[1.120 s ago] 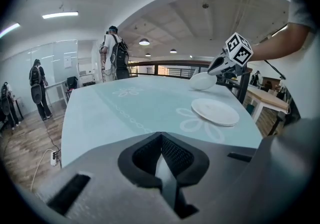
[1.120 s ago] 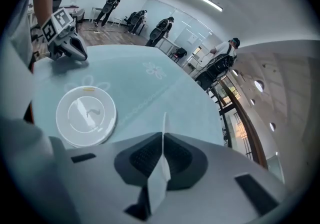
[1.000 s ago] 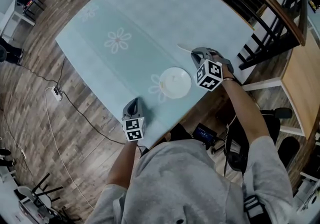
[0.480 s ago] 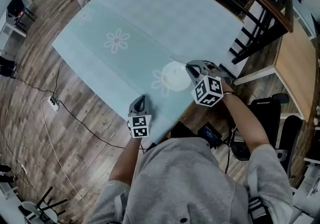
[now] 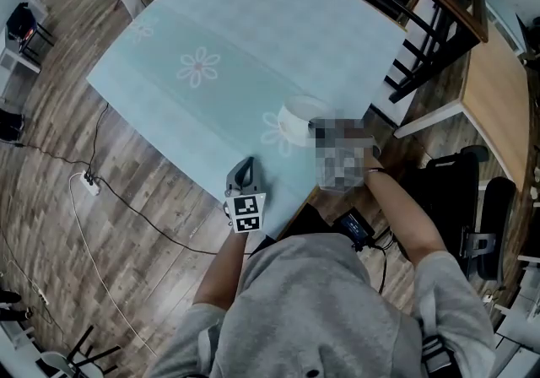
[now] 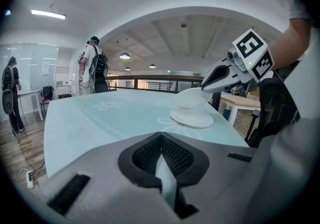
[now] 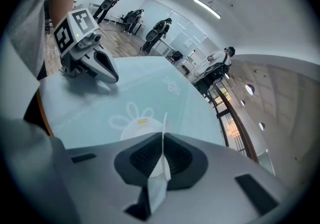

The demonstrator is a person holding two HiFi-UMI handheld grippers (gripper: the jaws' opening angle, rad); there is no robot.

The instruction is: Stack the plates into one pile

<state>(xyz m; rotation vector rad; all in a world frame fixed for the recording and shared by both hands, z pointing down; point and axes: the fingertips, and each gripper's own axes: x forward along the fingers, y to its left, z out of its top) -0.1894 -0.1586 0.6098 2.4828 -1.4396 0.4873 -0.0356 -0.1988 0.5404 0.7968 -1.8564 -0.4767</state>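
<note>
Head view: pale blue table [image 5: 253, 30] with flower prints. Near its right front edge a white plate [image 5: 302, 111] sits raised and tipped; whether a second one lies beneath cannot be separated here. Right gripper [image 5: 315, 126] mostly under a blurred patch, only its dark tip showing at the plate's rim. Left gripper [image 5: 245, 167] hangs at the table's near edge, well apart from the plates, tip aimed across the cloth. Left gripper view: its own jaws [image 6: 161, 138] pressed together, nothing between them. Beyond, the right gripper [image 6: 205, 87] holds the upper plate [image 6: 192, 97] by its rim, just above a lower plate [image 6: 191, 117] lying flat on the table [image 6: 100, 118]; no clear gap or contact to be read between the two. People stand in the background at left. Right gripper view: jaws [image 7: 163, 140] clamped on the thin rim of the upper plate [image 7: 164, 123], which shows edge-on as a pale line running away from the camera; the lower plate [image 7: 136, 127] lies past it on the cloth [image 7: 165, 88], the left gripper [image 7: 111, 75] beyond. Progress, as judged: pile nearly made, with two plates seen, one over the other. What remains is lowering, centring and letting go. Orientation: a round plate has no long axis; hollow side looks roughly upward, tilted somewhat, gripped rim toward the person's right.
</note>
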